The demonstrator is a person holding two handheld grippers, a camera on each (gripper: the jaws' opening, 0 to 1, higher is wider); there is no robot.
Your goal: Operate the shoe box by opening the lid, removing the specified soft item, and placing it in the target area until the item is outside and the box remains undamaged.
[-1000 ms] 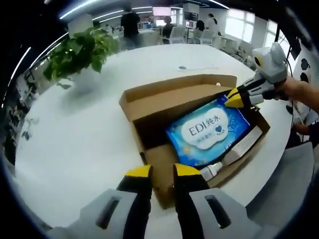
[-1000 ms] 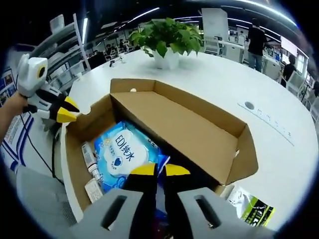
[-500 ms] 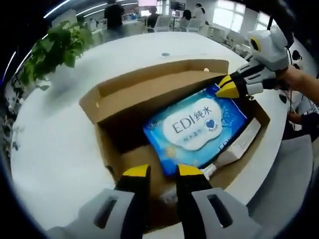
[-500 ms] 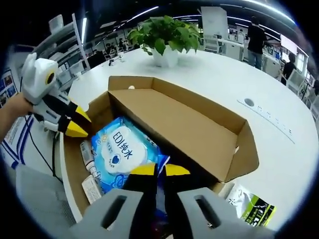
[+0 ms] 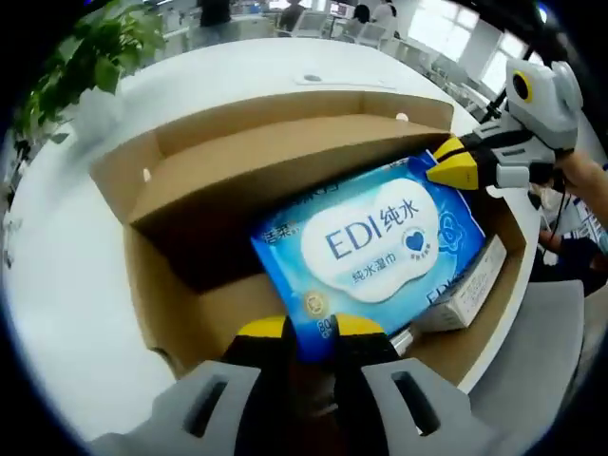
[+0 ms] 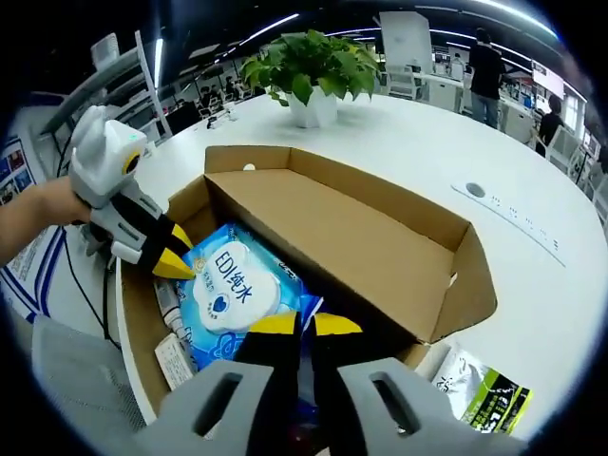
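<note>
My left gripper (image 5: 312,330) sits at the near wall of the open shoe box (image 5: 180,294), its yellow-tipped jaws narrow, and the near edge of the blue wet wipes pack (image 5: 375,242) runs into the gap between them; I cannot tell whether they pinch it. In the right gripper view, my right gripper (image 6: 295,326) has its jaws close together on the pack's (image 6: 233,290) opposite corner, and the left gripper (image 6: 174,264) comes in from the left with its tips touching the pack's edge. In the left gripper view the right gripper (image 5: 454,167) shows at the pack's far right corner.

The pack lies inside the box, tilted, with little free room around it: a white carton (image 5: 470,283) and a small tube (image 5: 404,334) lie just beside it along the right wall, and the raised lid (image 5: 285,161) stands just behind it.

Since a second ago my left gripper has come forward from outside the box to the pack's edge; the right one has stayed where it was.

The box rests on a white round table (image 6: 399,142). A green and white packet (image 6: 480,385) lies on the table just outside the box, a potted plant (image 6: 309,71) stands at the far side, and beyond is an open office with people standing.
</note>
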